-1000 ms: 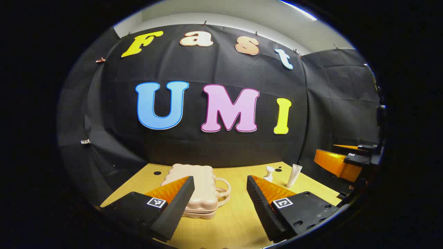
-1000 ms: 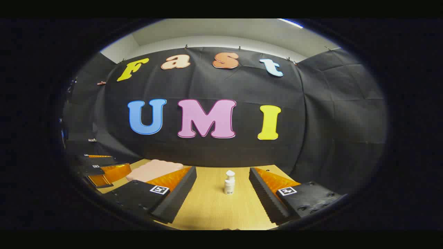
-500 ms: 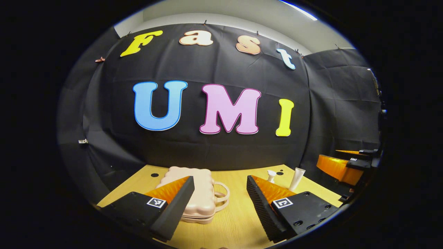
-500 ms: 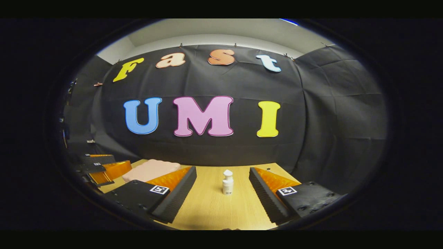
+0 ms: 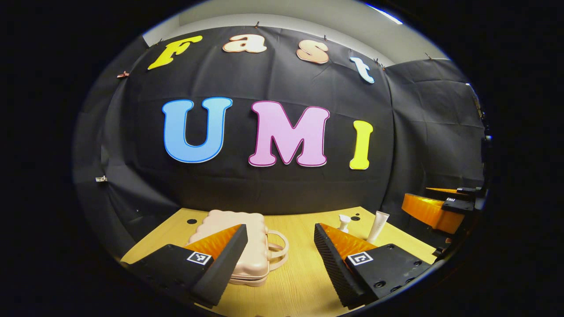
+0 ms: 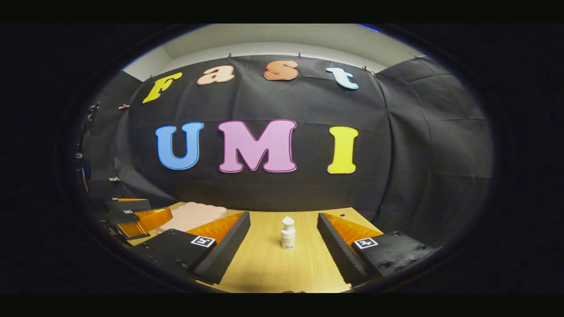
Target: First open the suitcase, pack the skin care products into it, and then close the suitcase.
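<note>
I see the suitcase [image 5: 240, 246] lying flat and shut on the wooden table [image 5: 299, 281], pale pink with a scalloped edge, its handle [image 5: 278, 251] pointing toward the middle of the table; in the left gripper view it sits partly behind my left finger, and in the right gripper view it shows as a pink slab [image 6: 191, 215] at the far left of the tabletop. My left gripper [image 5: 280, 253] is released, fingers spread wide, hovering above the table near the suitcase and touching nothing. There is bare wood between the suitcase handle and the right finger, so the lane ahead there looks open. Off to the right in the left gripper view stand a small white pump bottle [image 5: 343, 222] and a white tube [image 5: 378, 225], upright on its cap, near the table's back right corner and just beside each other. My right gripper [image 6: 283, 240] is also released, its fingers wide apart, with the pump bottle [image 6: 287, 232] standing upright between them but farther off, touched by neither. The other gripper shows at the edge of each view [image 5: 440, 207] [image 6: 132, 213]. The table's far edge meets the black cloth wall [image 5: 273, 189] close behind the suitcase, and two dark holes [image 5: 191, 221] mark the wood near the back
</note>
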`<state>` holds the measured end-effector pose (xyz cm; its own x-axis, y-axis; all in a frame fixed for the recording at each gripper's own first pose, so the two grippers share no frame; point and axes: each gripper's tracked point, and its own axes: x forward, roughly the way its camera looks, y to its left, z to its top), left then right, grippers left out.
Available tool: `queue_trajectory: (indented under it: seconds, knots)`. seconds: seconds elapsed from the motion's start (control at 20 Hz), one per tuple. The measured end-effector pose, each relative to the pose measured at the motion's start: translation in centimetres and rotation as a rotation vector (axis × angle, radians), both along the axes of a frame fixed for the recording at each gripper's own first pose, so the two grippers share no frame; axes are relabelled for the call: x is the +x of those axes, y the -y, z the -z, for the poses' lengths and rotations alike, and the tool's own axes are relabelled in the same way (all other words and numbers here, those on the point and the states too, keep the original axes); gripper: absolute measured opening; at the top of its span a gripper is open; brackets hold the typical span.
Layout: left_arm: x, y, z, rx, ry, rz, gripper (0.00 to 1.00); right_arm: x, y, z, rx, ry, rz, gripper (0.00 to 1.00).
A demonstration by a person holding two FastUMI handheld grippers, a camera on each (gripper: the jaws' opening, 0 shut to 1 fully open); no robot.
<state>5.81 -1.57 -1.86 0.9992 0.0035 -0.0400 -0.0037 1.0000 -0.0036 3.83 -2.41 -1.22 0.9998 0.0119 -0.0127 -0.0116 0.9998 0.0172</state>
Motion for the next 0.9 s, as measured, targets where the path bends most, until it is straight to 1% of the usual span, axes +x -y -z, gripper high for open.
queue_trajectory:
  seconds: [0.2, 0.35, 0.5, 0.75, 0.8, 0.85, 0.9]
  knots:
    - [3.3, 0.6, 1.8, 0.007, -0.035, 0.0, 0.96, 1.2, 0.2, 0.4, -0.029, -0.015, -0.045, 0.98]
    - [7.4, 1.6, 3.6, 0.028, -0.074, 0.007, 0.96, 2.5, 1.0, 0.6, -0.046, -0.024, -0.068, 0.98]
    - [11.9, 2.6, 6.1, 0.02, -0.127, 0.015, 0.96, 3.7, 2.0, 1.5, -0.043, -0.041, -0.079, 0.98]
    - [18.7, 3.9, 11.6, 0.039, -0.246, -0.002, 0.94, 5.4, 3.6, 4.5, -0.049, -0.104, -0.103, 0.98]
    - [19.8, 4.0, 12.6, 0.035, -0.27, -0.005, 0.91, 5.6, 3.8, 5.5, -0.043, -0.129, -0.111, 0.98]
    - [20.8, 4.1, 14.0, 0.036, -0.299, -0.015, 0.83, 5.8, 3.8, 6.3, -0.044, -0.15, -0.117, 0.98]
    - [21.7, 4.0, 15.2, 0.041, -0.331, -0.028, 0.79, 5.9, 4.1, 7.2, -0.046, -0.171, -0.118, 0.98]
